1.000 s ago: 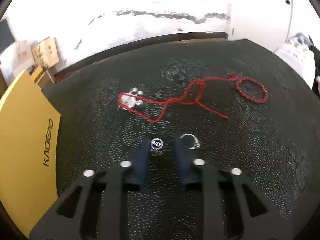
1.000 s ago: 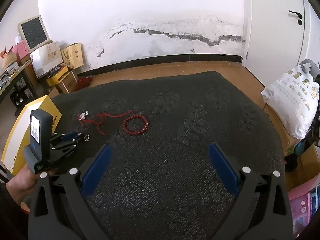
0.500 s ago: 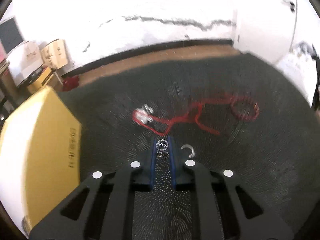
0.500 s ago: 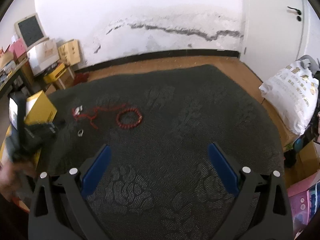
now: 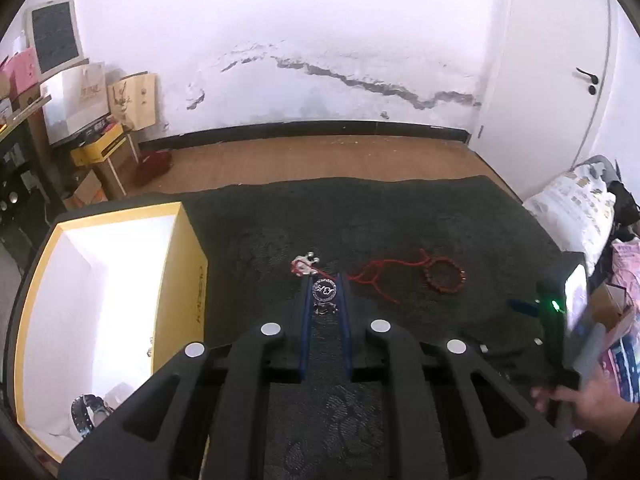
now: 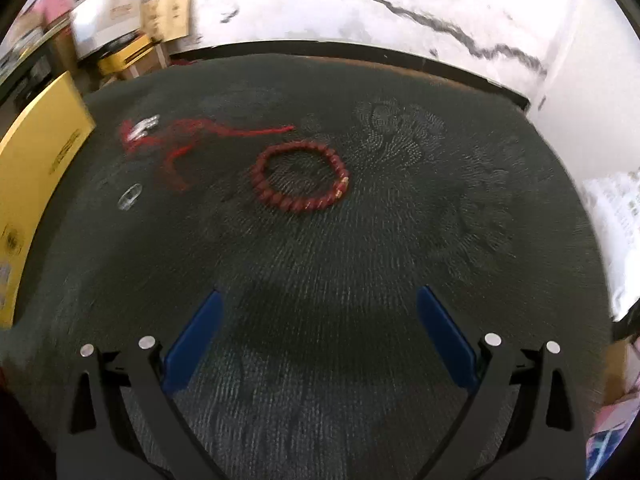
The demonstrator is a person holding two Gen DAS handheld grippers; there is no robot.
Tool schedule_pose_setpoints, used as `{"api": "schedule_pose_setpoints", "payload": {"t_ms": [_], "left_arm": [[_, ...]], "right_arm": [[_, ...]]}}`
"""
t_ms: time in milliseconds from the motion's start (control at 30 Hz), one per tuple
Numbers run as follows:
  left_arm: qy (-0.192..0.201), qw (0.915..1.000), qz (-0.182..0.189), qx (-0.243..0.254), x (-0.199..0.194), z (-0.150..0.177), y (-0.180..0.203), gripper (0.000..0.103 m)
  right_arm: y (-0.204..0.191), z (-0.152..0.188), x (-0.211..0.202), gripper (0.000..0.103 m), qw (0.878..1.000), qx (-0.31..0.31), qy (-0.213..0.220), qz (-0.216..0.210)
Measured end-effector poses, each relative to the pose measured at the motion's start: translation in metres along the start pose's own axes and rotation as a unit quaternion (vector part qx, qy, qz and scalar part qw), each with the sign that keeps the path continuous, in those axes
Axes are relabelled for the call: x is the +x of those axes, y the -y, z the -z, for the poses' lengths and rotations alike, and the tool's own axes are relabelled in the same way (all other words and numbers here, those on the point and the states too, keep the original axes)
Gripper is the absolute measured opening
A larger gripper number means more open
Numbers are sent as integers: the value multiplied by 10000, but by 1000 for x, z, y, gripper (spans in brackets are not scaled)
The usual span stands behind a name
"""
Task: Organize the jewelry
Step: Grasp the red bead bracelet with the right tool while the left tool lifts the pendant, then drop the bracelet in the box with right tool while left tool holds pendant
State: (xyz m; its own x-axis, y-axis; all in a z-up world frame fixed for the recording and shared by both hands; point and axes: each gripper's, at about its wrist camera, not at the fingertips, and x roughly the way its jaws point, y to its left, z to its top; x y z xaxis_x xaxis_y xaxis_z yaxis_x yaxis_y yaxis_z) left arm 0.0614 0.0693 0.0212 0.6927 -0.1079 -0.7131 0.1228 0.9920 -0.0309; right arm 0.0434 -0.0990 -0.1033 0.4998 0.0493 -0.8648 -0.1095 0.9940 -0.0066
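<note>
A: Left gripper [image 5: 325, 294]?
B: Clamped on charm [image 5: 324, 289], lifted above rug [image 5: 400, 216]; box [image 5: 182, 276] left.
A: Right gripper [image 6: 318, 326]?
B: Spread wide, holding nothing, bracelet [image 6: 300, 178] far ahead. Red cord [image 6: 192, 132] and ring [image 6: 130, 197] far left.

This is a lived-in room of a home, used partly for storage. A dark patterned carpet [image 5: 400, 216] lies over a brown wooden floor [image 5: 320, 156], and the white wall [image 5: 280, 60] behind it has cracked, peeling paint above a black skirting board [image 5: 320, 126]. Paper shopping bags [image 5: 132, 100], stacked cardboard boxes [image 5: 100, 152] and a small blackboard [image 5: 54, 38] crowd one corner, a white door [image 5: 560, 80] with a black handle stands opposite, and a filled white sack [image 5: 576, 204] sits beside the carpet.
</note>
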Motion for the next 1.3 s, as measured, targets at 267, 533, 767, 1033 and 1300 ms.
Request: {"api": "schedule_pose_setpoints", "payload": {"t_ms": [267,533,767,1033,1300], "left_arm": [[-304,9994,142,-57,27,-2,2,12],[-388,9992,-63,-28,33,-1,-4,12],[-421,9988,-244,7,22,3,-17,12],[-282,9990,-325,-90,-18,1,-39,12],[-49,9975,-612,-345,-61,16,-94,12]], "right_arm": [[-12,-49,45,98,9997,-138,168,-146],[-12,-60,34,8,9996,-107,79,-242],[-18,-41,-13,8,9993,-20,163,-337],[-59,-37,-114,8,9962,-239,600,-579],[-141,-51,-182,8,9887,-701,898,-974]]}}
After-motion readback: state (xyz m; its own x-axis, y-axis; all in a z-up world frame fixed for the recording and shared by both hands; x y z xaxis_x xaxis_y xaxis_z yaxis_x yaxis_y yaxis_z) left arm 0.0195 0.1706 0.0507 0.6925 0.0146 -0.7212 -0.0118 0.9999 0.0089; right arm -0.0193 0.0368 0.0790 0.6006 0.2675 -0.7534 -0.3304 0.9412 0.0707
